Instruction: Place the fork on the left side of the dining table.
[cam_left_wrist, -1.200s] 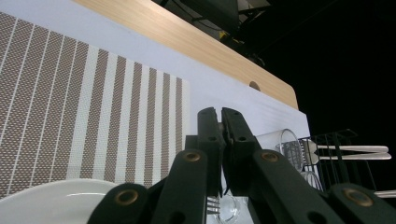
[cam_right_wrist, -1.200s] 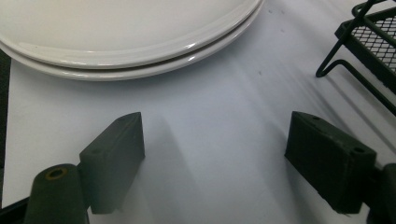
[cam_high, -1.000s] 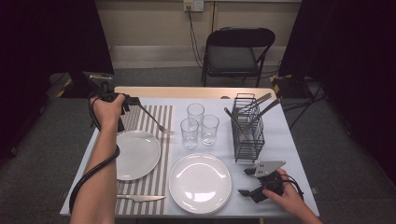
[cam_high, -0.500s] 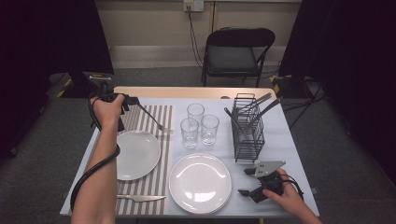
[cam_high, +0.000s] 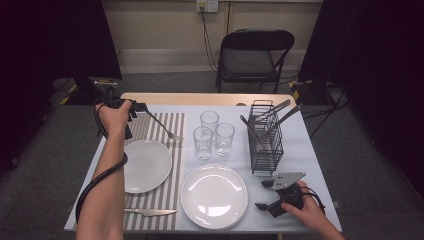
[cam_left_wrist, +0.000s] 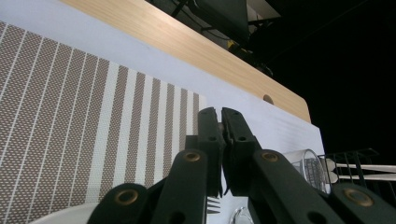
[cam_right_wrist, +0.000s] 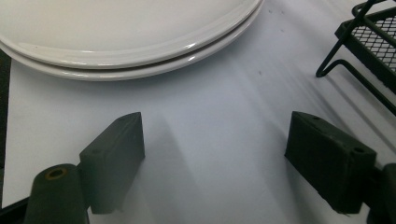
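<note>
**Fork held over the placemat — little movement since the last second**

Left tongs (cam_high: 136, 107): closed on the handle end of a fork (cam_high: 162, 124), above the far left corner of the table (cam_high: 300, 150). In the left gripper view the two pads meet with almost no gap, and the fork's tines (cam_left_wrist: 212, 203) show just below them.

Change: compared with the frames of a second ago, the left hand and fork sit in nearly the same place, and the right tongs (cam_high: 267, 195) are unmoved. Judgement — the carry has paused; the fork is not yet set down, so placement is the step outstanding.

Orientation: the fork's long axis runs diagonally, from the tongs down and right across the striped placemat (cam_high: 165, 150); tines point toward the glasses (cam_high: 212, 134), near the mat's right edge (whether the tines touch the mat cannot be told).

Right tongs: wide open, empty, resting low on the table beside the stacked plates (cam_right_wrist: 140, 46) and the wire rack (cam_high: 265, 140).
</note>
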